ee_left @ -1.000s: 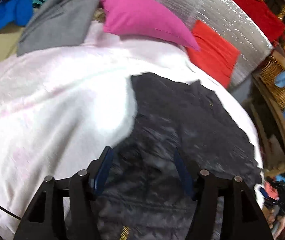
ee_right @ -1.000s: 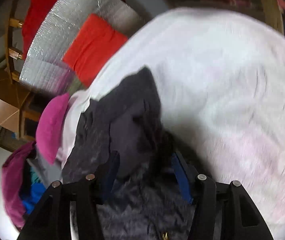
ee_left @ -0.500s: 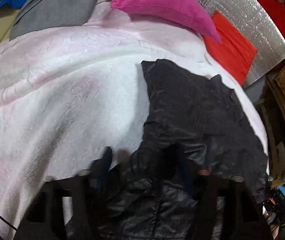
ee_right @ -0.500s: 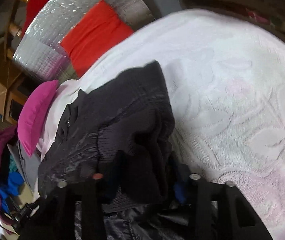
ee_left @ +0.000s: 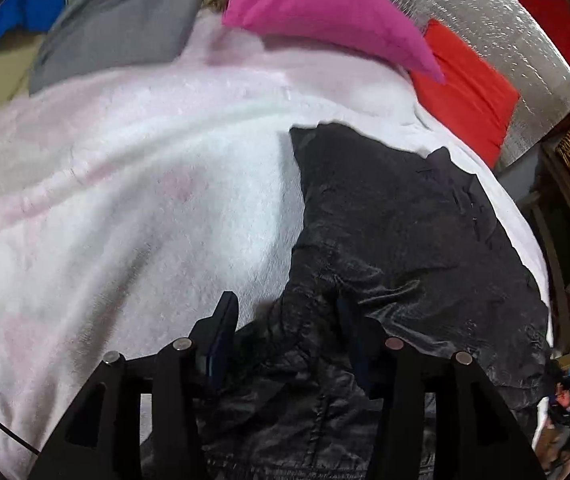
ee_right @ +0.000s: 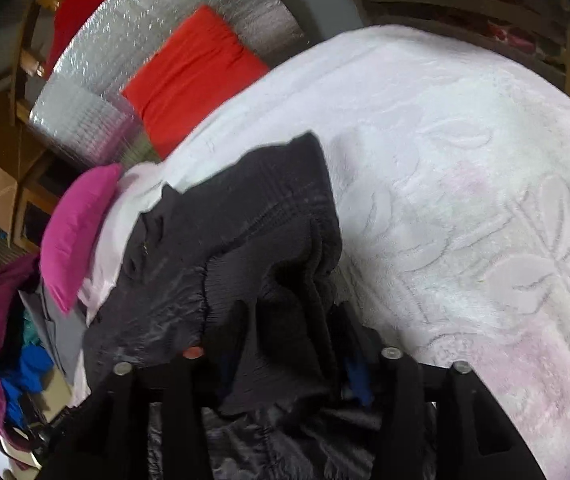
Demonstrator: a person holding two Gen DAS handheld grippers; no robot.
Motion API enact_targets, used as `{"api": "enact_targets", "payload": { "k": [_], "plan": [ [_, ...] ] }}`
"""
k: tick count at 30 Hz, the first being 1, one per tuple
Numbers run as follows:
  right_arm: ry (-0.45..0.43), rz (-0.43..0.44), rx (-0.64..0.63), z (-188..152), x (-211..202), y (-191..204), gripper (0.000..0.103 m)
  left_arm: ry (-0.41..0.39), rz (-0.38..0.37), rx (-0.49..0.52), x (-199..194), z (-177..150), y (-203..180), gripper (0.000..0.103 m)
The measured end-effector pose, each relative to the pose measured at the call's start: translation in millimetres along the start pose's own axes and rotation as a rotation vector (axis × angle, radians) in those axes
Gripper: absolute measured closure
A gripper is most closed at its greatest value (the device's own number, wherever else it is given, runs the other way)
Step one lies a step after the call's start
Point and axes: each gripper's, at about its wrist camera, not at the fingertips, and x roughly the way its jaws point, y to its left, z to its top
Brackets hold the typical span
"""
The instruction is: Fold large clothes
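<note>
Now both fingers [ee_left: 227,322] flank the black jacket [ee_left: 397,216].

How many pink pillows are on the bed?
1: the pink pillow lies at the far end of the white blanket, beyond the black jacket. Others may be hidden.

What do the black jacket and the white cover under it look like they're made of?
Black jacket: seemingly thin synthetic shell, slight sheen and fine crinkles; its ribbed end looks knitted and matte. White blanket: plush fleece, looks soft, with an embossed leaf pattern and faint pink patches.
</note>
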Motion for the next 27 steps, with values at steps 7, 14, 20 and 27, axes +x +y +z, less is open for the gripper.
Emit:
{"api": "enact_targets", "payload": {
  "k": [7, 14, 20, 27],
  "plan": [
    [-0.124, 0.025, 0.007, 6.6, -18.6, 0.3, 0.030, -0.082, -0.004, 0.081, -7.4, 4.4, -24.6, 0.040],
    [-0.022, -0.005, -0.020, 1.7, 31.9, 3.3, 0.059, -0.005, 0.059, 0.134, 20.4, -2.2, -34.1, 0.040],
    [-0.127, -0.016, -0.091, -0.8, 9.5, 21.3, 0.067, -0.059, 0.044, 0.121, 8.1, 1.5, -33.2, 0.040],
    [-0.039, -0.025, -0.014, 2.1, 21.4, 2.3, 0.062, -0.006, 0.071, 0.135, 18.7, -1.5, -32.8, 0.040]
  ]
}}
